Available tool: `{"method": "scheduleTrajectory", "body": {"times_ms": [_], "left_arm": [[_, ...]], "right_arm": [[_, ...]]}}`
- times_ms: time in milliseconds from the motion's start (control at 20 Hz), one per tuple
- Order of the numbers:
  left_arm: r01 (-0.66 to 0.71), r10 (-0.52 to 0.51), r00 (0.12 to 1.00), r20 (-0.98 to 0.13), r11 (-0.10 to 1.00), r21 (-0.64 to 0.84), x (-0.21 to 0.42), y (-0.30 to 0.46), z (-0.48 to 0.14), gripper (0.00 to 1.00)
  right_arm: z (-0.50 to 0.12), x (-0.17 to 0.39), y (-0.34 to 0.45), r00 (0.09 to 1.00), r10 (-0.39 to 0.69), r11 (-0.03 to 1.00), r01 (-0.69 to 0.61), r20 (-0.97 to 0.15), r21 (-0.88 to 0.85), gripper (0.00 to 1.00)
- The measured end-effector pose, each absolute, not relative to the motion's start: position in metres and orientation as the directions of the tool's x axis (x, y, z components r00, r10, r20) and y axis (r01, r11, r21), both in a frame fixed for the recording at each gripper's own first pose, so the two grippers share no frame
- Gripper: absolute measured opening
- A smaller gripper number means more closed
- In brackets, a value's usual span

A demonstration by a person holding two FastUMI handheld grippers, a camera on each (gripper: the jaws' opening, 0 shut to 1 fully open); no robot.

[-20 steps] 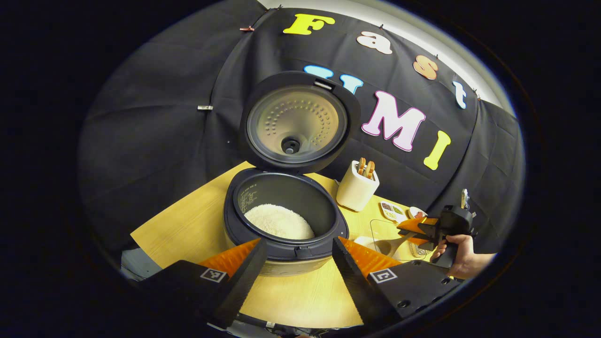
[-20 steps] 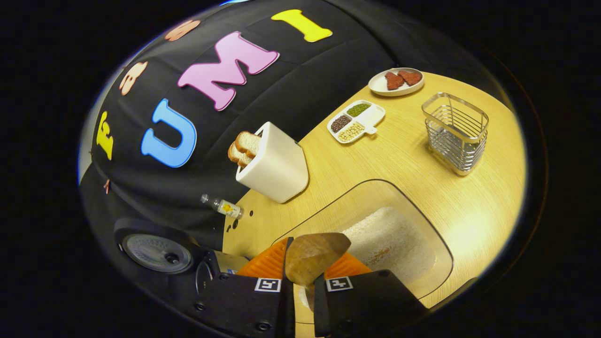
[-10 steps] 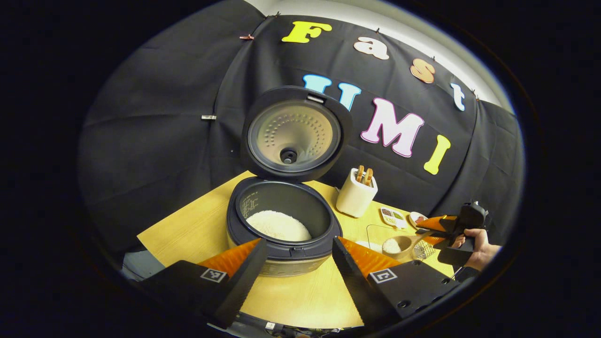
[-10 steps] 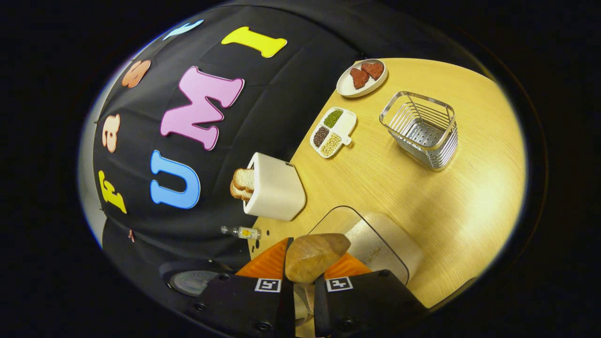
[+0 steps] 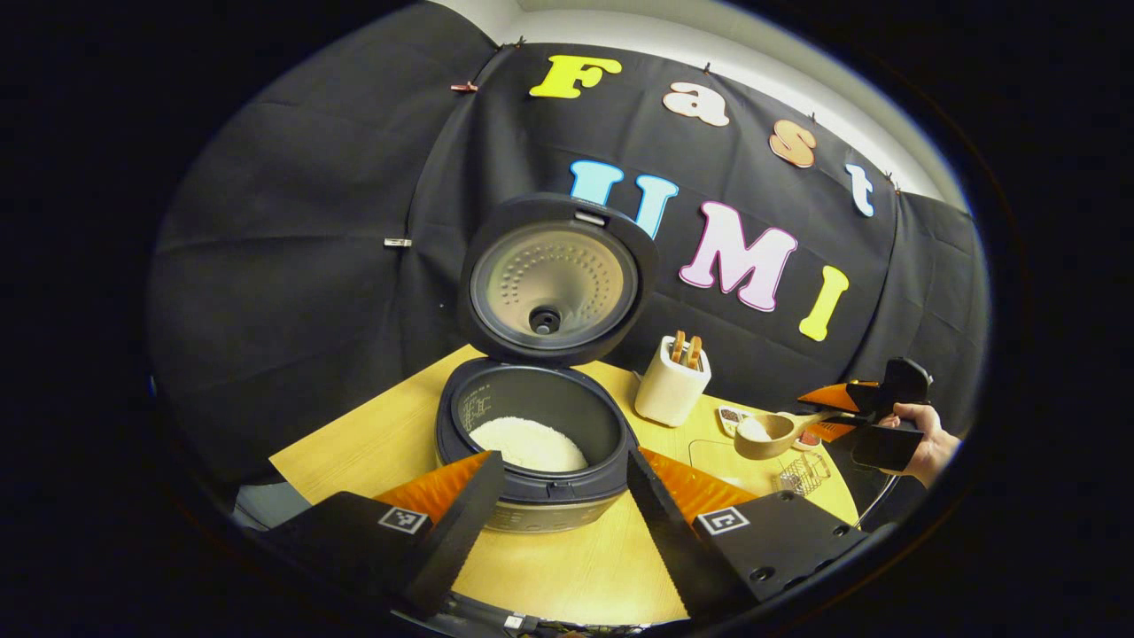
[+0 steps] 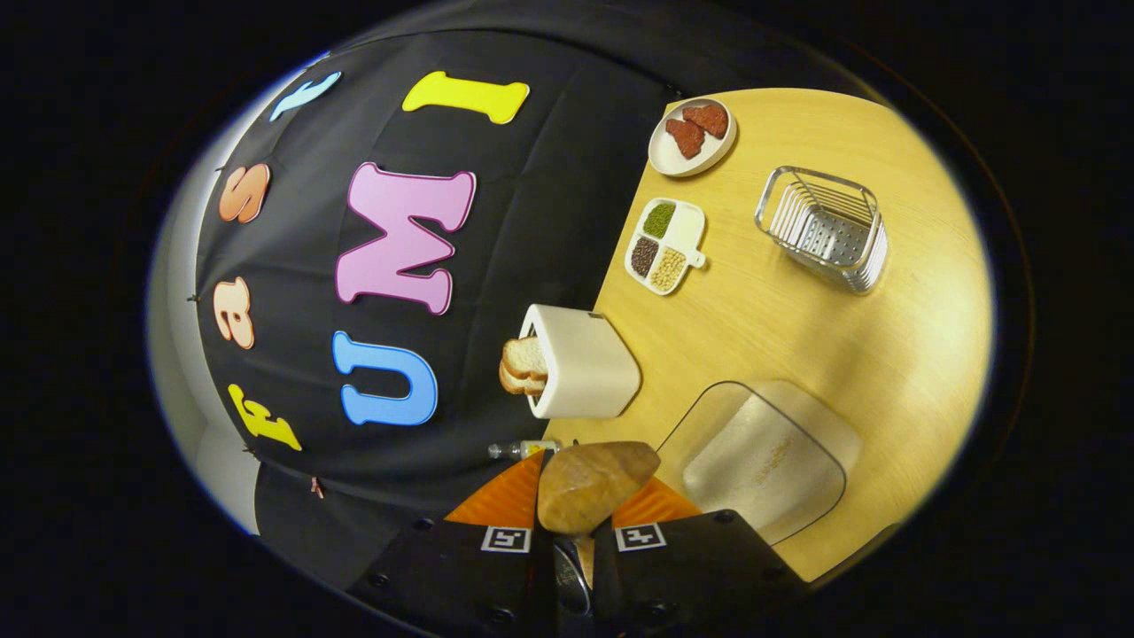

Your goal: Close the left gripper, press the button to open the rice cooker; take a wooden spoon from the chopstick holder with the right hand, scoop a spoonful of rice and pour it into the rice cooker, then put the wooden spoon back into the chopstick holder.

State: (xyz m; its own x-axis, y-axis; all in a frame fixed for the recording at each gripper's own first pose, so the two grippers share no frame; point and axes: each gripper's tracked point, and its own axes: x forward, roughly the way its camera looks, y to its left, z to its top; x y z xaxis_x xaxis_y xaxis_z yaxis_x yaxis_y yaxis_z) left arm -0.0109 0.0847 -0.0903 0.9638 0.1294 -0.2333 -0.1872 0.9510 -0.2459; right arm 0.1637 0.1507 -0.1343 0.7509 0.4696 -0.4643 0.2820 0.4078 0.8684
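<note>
Left gripper view: rice cooker (image 5: pixel 540 443) standing open on the wooden table (image 5: pixel 372 443), lid (image 5: pixel 554 279) tipped up and back, white rice lying in the dark inner pot. Left gripper (image 5: pixel 564 505) spread wide, pinching nothing, one finger to each side of the cooker's front. Off to the right, right gripper (image 5: pixel 819 416) held in a hand (image 5: pixel 921 430), clamped on the handle of the wooden spoon (image 5: pixel 766 431), whose bowl carries a small white mound of rice. Spoon aloft, between the white toaster (image 5: pixel 671 390) and that hand. Against half a second ago: spoon higher and a touch nearer the cooker, cooker seen slightly smaller and lower. Wire chopstick holder (image 5: pixel 802 474) tiny near the right edge, hard to make out; dishes behind the spoon partly hidden.

Right gripper view: spoon (image 6: pixel 589 483) seen from its underside, rounded brown back bulging up between the right gripper's (image 6: pixel 564 523) fingers, pressed together on the handle. Rice load hidden on the far side. Against half a second ago: scene rolled further, table now rising along the right. Clear rice container (image 6: pixel 766 456) below the toaster (image 6: pixel 580 363), chopstick holder (image 6: pixel 824 229) well apart near the top. Small bottle (image 6: pixel 523 449) by the spoon partly hidden.
</note>
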Motion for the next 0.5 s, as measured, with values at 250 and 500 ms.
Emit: {"method": "scheduleTrajectory", "body": {"times_ms": [250, 500], "left_arm": [[-0.213, 0.16, 0.963, -0.218, 0.945, -0.249, -0.016, 0.102, -0.087, 0.95], [-0.249, 0.194, 0.957, -0.215, 0.932, -0.265, -0.019, 0.126, -0.086, 0.95]], "right_arm": [[-0.108, 0.158, 0.215, 0.714, 0.566, 0.378, 0.221, -0.413, 0.899, 0.2], [-0.101, 0.151, 0.277, 0.672, 0.623, 0.409, 0.158, -0.402, 0.899, 0.2]]}}
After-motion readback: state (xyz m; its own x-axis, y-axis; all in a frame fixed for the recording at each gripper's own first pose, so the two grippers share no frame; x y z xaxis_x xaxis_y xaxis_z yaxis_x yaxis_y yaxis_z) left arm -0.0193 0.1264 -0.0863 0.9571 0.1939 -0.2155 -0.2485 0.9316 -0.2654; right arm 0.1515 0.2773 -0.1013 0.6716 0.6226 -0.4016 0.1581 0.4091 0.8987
